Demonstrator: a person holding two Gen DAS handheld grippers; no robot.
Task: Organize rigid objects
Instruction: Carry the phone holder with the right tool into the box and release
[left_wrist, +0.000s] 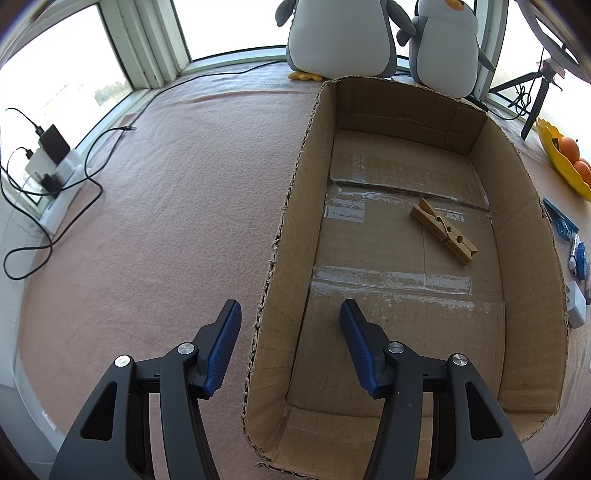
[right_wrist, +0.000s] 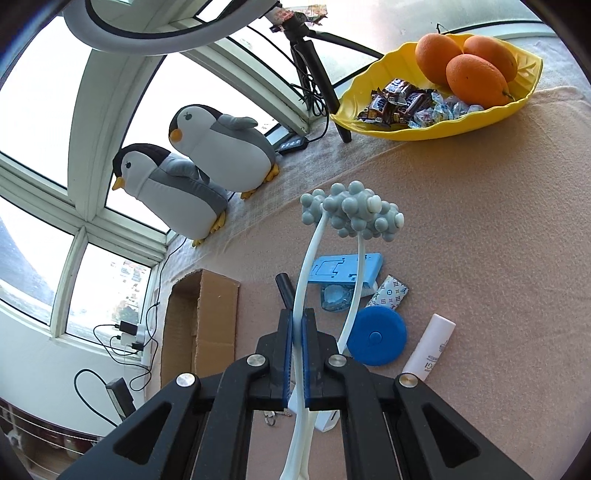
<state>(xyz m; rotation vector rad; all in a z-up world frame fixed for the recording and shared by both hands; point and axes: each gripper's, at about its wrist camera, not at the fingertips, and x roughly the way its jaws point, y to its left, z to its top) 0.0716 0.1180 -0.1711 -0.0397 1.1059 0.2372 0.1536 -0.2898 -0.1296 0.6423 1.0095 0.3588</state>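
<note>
An open cardboard box (left_wrist: 517, 240) lies on the pink cloth, with a wooden clothespin (left_wrist: 443, 230) on its floor. My left gripper (left_wrist: 290, 304) hangs open over the box's near left wall, one finger outside and one inside, neither touching it. My right gripper (right_wrist: 298, 317) is shut on one thin arm of a pale blue massage roller (right_wrist: 351, 210). The roller's knobby ball heads stick out ahead of the fingers, lifted above the cloth. The box (right_wrist: 218, 314) shows to the left in the right wrist view.
Under the roller lie a blue round disc (right_wrist: 376, 341), a white tube (right_wrist: 430, 347), a blue folding stand (right_wrist: 343, 267) and a patterned packet (right_wrist: 389, 295). A yellow dish (right_wrist: 436, 125) holds oranges and sweets. Two plush penguins (right_wrist: 221, 147), a tripod (right_wrist: 314, 74) and a power strip (left_wrist: 51, 166) line the window.
</note>
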